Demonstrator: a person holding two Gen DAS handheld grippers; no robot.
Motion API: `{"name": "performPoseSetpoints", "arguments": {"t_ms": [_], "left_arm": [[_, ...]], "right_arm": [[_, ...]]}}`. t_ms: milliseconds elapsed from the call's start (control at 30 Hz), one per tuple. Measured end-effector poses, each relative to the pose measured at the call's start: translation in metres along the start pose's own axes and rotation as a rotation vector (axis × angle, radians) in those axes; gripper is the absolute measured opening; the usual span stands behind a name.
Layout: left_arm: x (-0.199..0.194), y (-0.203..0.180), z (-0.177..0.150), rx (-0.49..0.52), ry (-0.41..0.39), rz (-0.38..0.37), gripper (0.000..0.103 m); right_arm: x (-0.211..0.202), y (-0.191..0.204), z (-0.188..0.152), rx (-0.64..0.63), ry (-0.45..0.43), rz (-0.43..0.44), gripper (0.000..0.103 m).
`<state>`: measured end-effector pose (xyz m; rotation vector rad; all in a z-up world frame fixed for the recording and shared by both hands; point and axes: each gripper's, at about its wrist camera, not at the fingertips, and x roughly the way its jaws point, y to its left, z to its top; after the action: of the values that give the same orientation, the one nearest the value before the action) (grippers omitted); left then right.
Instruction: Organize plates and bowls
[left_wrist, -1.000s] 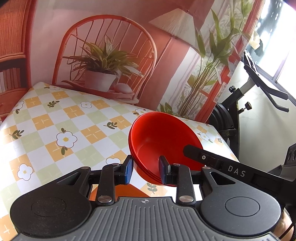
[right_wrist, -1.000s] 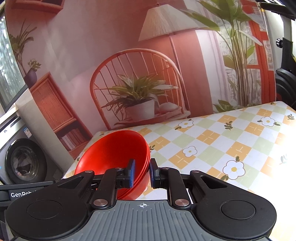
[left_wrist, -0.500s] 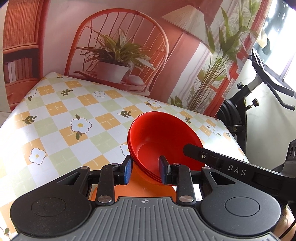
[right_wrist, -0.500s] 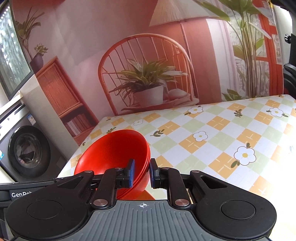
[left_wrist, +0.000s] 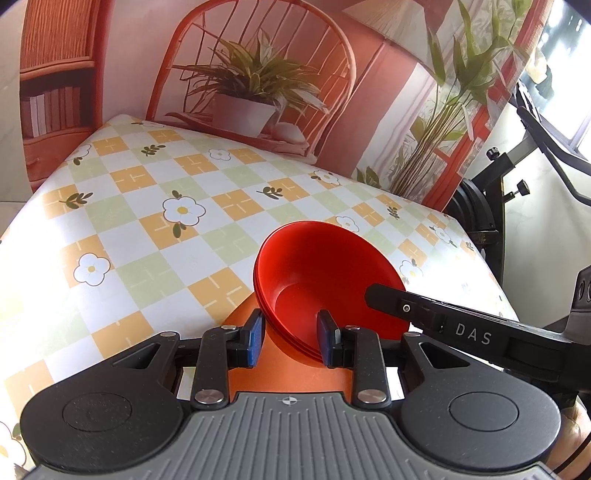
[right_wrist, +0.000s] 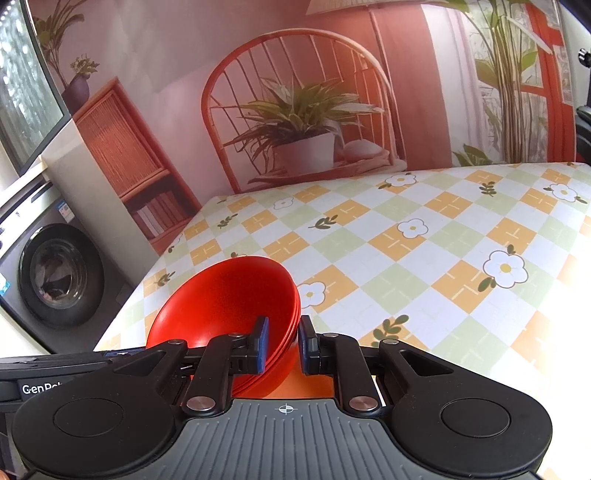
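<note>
Stack of red bowls (left_wrist: 325, 280) held in the air, tilted, just above the near edge of the desk (left_wrist: 155, 236) with its checked flower cloth. Three nested rims visible at the lower edge of the stack in both wrist views. Left claw (left_wrist: 290, 338) clenched on the near rim of the stack: one blue pad (left_wrist: 255, 338) outside the bowl wall, the other finger inside the bowl, wall between them. Right claw (right_wrist: 282, 343) clenched on the opposite side of the same stack (right_wrist: 225, 314): left pad inside the bowl, right finger outside against the outer wall. In the left wrist view, black bar of the right tool, marked "DAS" (left_wrist: 472, 334), reaching over the right part of the bowl rim. In the right wrist view, black bar of the left tool, marked "GenRo..." (right_wrist: 40, 387), at the lower left, partly cut by the frame edge.

Orange surface (left_wrist: 288, 373) directly under the stack, seen between the fingers in both views; cannot tell if a plate or something else, nor if the bowls touch it. Rest of the cloth bare in view. Behind the desk, printed backdrop (right_wrist: 303, 122) with rattan chair, potted plant and lamp. Washing machine (right_wrist: 51, 273) to the left of the desk in the right wrist view. Black exercise bike frame (left_wrist: 517, 162) at the right in the left wrist view.
</note>
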<state>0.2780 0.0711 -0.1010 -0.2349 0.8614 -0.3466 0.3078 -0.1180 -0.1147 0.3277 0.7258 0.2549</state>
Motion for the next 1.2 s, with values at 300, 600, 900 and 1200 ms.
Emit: {"name": "performPoseSetpoints", "arguments": {"t_ms": [300, 600, 900, 1200], "left_arm": [[0.007, 0.008, -0.01, -0.006, 0.041, 0.018, 0.031], [0.015, 0.011, -0.017, -0.001, 0.071, 0.023, 0.031], [0.017, 0.01, -0.02, 0.003, 0.078, 0.027, 0.032], [0.017, 0.009, -0.021, 0.012, 0.082, 0.034, 0.032]], "right_arm": [[0.012, 0.002, -0.015, -0.003, 0.055, -0.004, 0.015], [0.018, -0.005, -0.024, 0.007, 0.083, -0.005, 0.015], [0.019, -0.007, -0.03, 0.003, 0.097, -0.003, 0.015], [0.017, -0.006, -0.03, -0.004, 0.1, -0.009, 0.015]]}}
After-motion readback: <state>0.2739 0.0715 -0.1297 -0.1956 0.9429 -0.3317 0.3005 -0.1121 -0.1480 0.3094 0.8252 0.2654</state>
